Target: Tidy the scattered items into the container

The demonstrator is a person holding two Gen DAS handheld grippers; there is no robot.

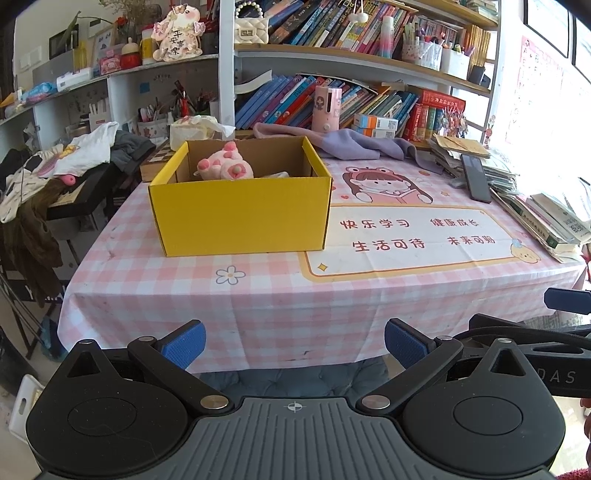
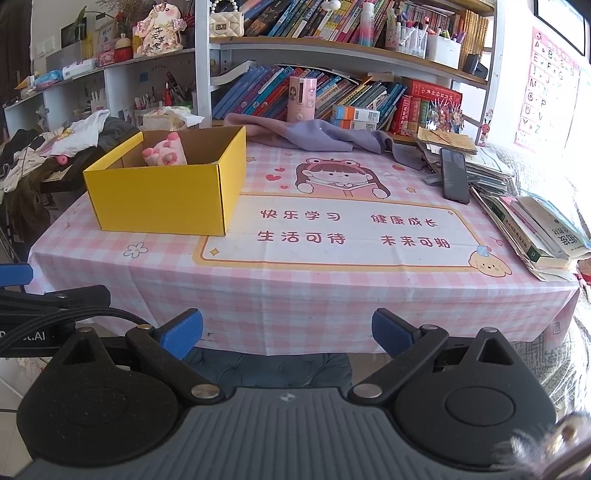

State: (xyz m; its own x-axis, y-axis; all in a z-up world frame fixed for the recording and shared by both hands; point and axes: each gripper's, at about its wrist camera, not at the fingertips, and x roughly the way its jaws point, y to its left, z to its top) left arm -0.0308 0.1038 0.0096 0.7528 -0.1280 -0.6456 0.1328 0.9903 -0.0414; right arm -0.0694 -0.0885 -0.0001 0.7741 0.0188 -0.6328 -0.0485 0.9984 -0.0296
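Your left hand-held gripper [image 1: 294,345] has its blue pads spread wide with nothing between them, and it sits back from the near edge of the tabletop [image 1: 258,295]. Your right hand-held gripper [image 2: 287,332] is spread the same way and grips nothing. Ahead and slightly to the left of your left hand-held gripper stands the yellow cardboard box [image 1: 240,218], open at the top, with a pink plush toy [image 1: 226,164] lying inside against its far wall. From your right hand-held gripper the same box [image 2: 162,201] is ahead and well to the left, and the toy [image 2: 166,152] shows over its rim.

The left view catches one blue fingertip and the black body of your other gripper at its right edge, lettered "DAS". The right view shows the matching piece at its left edge, ending in ".AI". Only the right view takes in the alphabet poster [image 2: 546,88] on the wall far to the right, with letters A to Z readable.

The pink checked tablecloth [image 2: 332,288] carries a cartoon girl and four printed phrases: 快乐学习, 健康成长, 生活可待, 未来可期. A dark phone [image 2: 455,179] lies on a stack of books ahead and to the right. On the shelf ahead and to the left, a rabbit ornament [image 1: 177,35] bears characters too small to read for certain.
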